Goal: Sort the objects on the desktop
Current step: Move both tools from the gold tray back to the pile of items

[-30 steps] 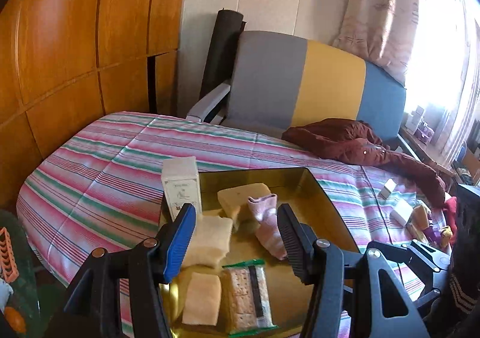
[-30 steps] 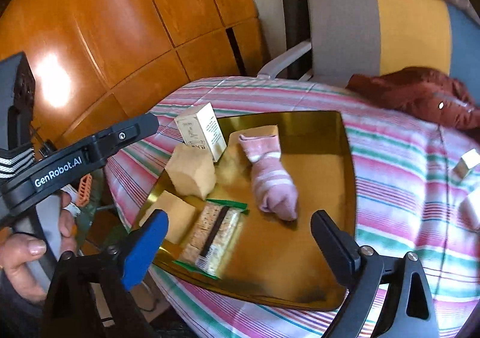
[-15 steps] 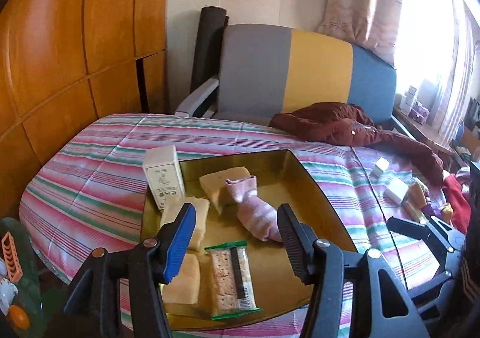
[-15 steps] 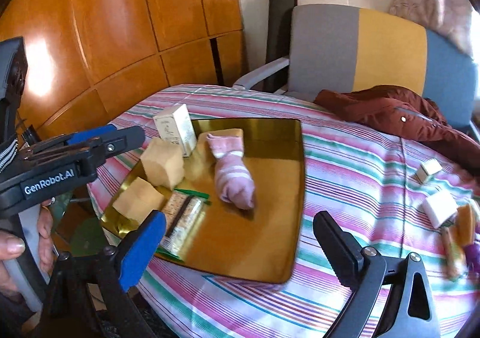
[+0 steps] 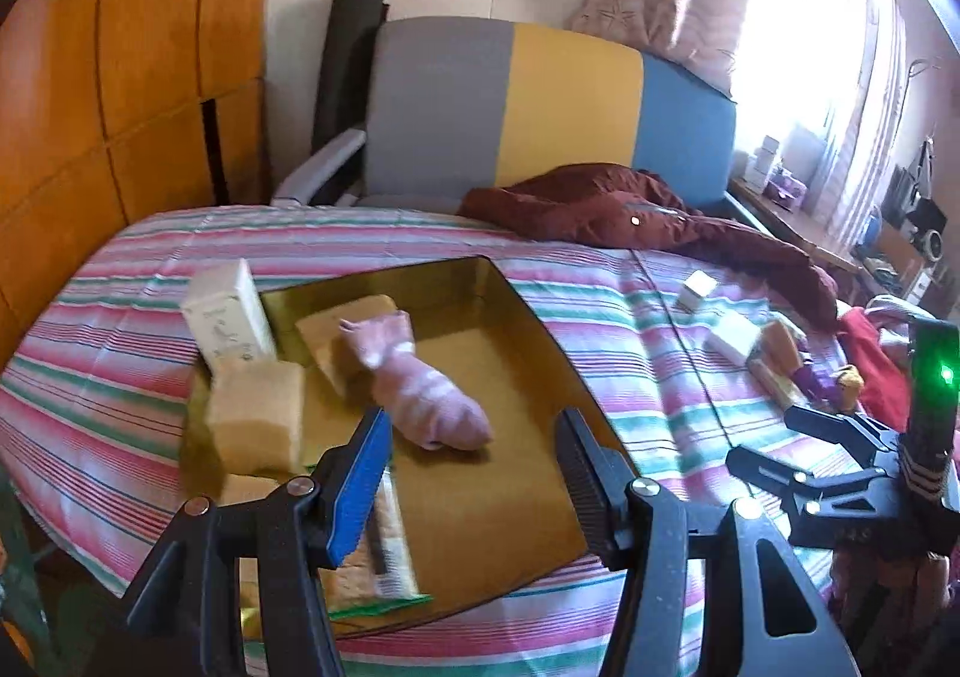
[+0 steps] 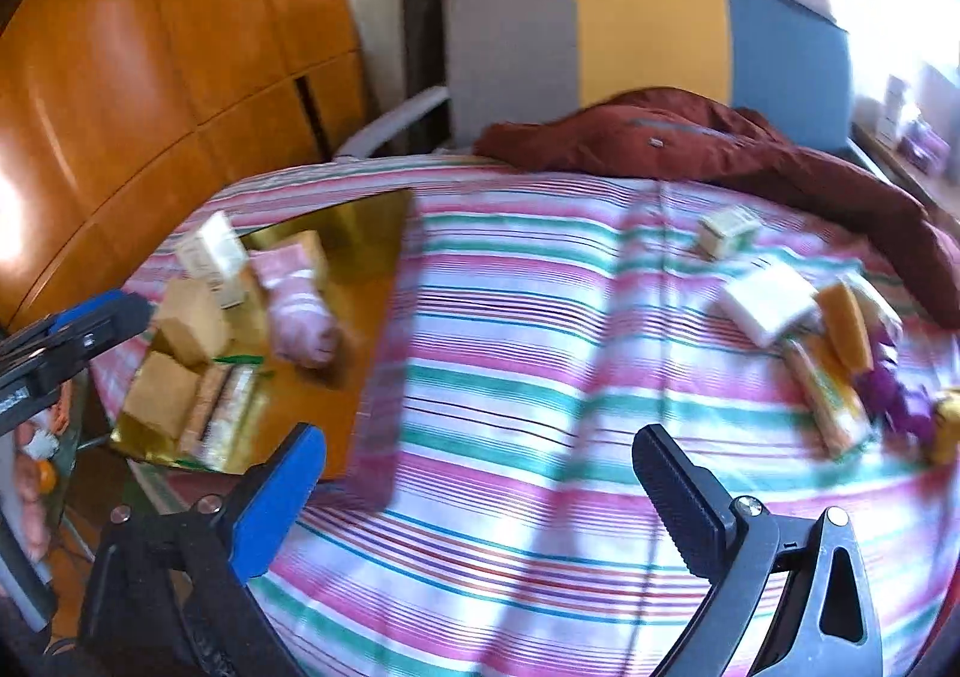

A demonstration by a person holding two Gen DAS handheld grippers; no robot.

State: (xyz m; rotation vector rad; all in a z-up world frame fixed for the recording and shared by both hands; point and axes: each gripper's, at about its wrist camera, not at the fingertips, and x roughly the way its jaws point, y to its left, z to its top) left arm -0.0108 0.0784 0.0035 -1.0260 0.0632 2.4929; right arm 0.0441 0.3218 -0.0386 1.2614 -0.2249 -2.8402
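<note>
Tray sits on the striped desk, gold and shiny, in the middle of the left wrist view and over at centre left in the right wrist view. It's already holding a pink sock, a white box standing at its upper left corner, a few yellow sponge blocks and a cracker pack at the bottom edge. The left hand-held gripper hovers over the near end of the tray, jaws spread wide, nothing in them. The right hand-held gripper is also gaping and empty, above bare cloth. Unsorted stuff is piled at the right of its frame: white block, small box, orange sponge, a wrapped bar, all pretty blurry. Dark red jacket lies along the top.
</note>
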